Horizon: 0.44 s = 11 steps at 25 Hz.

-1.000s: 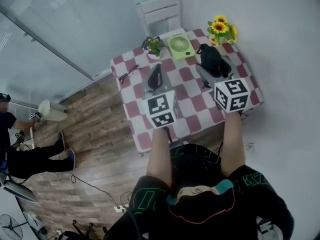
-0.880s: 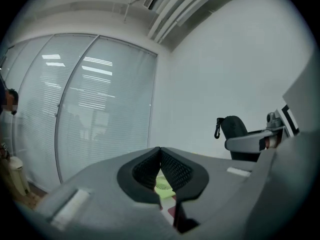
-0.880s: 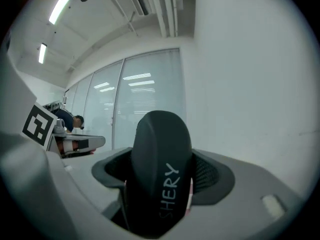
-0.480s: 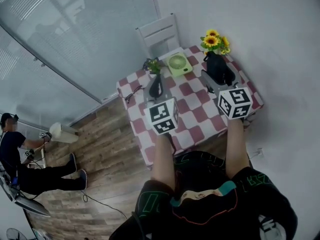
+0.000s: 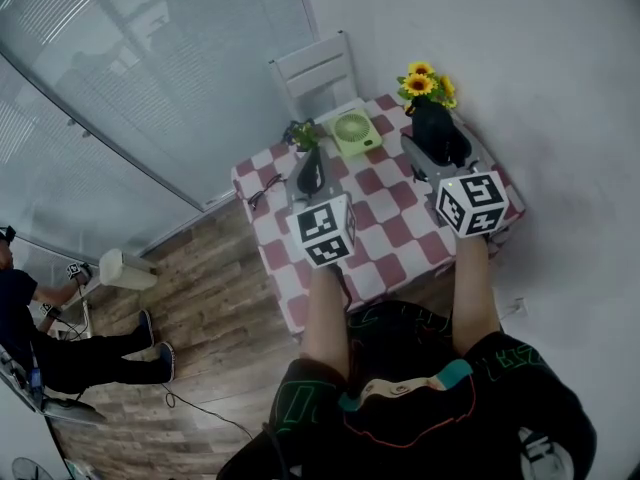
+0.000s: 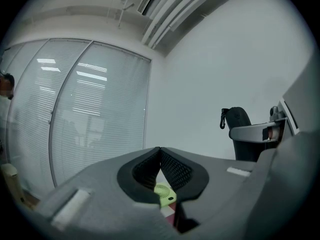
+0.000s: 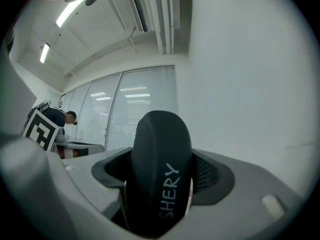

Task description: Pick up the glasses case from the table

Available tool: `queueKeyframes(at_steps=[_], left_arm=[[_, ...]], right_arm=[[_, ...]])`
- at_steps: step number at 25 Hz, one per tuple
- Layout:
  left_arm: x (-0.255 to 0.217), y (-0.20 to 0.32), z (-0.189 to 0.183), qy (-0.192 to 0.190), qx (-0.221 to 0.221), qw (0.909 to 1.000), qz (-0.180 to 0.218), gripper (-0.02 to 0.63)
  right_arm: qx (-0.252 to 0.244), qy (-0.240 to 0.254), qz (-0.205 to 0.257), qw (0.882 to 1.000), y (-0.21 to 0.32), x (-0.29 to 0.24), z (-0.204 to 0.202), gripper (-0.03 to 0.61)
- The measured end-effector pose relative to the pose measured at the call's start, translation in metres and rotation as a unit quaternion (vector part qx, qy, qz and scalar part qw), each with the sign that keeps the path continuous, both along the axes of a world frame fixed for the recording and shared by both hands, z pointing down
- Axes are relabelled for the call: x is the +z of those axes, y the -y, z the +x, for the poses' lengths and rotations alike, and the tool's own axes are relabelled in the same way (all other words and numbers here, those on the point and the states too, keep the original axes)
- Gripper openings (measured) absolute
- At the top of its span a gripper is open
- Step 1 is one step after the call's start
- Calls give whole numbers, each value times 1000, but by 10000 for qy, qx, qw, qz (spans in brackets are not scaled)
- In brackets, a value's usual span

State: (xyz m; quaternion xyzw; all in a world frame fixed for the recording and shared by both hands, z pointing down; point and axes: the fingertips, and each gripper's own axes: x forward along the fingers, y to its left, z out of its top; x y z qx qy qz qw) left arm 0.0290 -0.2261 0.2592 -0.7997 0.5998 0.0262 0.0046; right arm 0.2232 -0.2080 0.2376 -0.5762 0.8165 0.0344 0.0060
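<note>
The black glasses case (image 5: pixel 437 130) is up off the red-and-white checked table (image 5: pixel 400 243), standing on end between the jaws of my right gripper (image 5: pixel 433 148). In the right gripper view the case (image 7: pixel 159 176) fills the gap, white lettering on its side, and the right gripper (image 7: pixel 161 184) is shut on it. My left gripper (image 5: pixel 310 171) hangs over the table's left half; its pads meet at the tip in the left gripper view (image 6: pixel 160 150), with nothing held. From there the case (image 6: pixel 239 120) shows at the right.
On the table are a green fan (image 5: pixel 354 131), sunflowers (image 5: pixel 425 83), a small plant (image 5: pixel 303 133) and a pair of glasses (image 5: pixel 262 190). A white chair (image 5: pixel 320 68) stands behind the table. A wall runs along the right. A person (image 5: pixel 40 328) sits far left.
The table looks smaller and farther than a second ago, and both grippers sit higher above it. The right gripper has kept the case throughout.
</note>
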Motion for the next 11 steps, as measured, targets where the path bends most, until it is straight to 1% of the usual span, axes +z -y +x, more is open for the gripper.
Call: queueKeyframes(at_steps=[5,11], left_arm=[[-6,1,5,35,35,10000,77,9],[5,4,5,52,-27,10000,0,9]], right_arm=[[4,-5,39,10000,1,-2,3,354],[-18,-56,24,10000,5,7,5,354]])
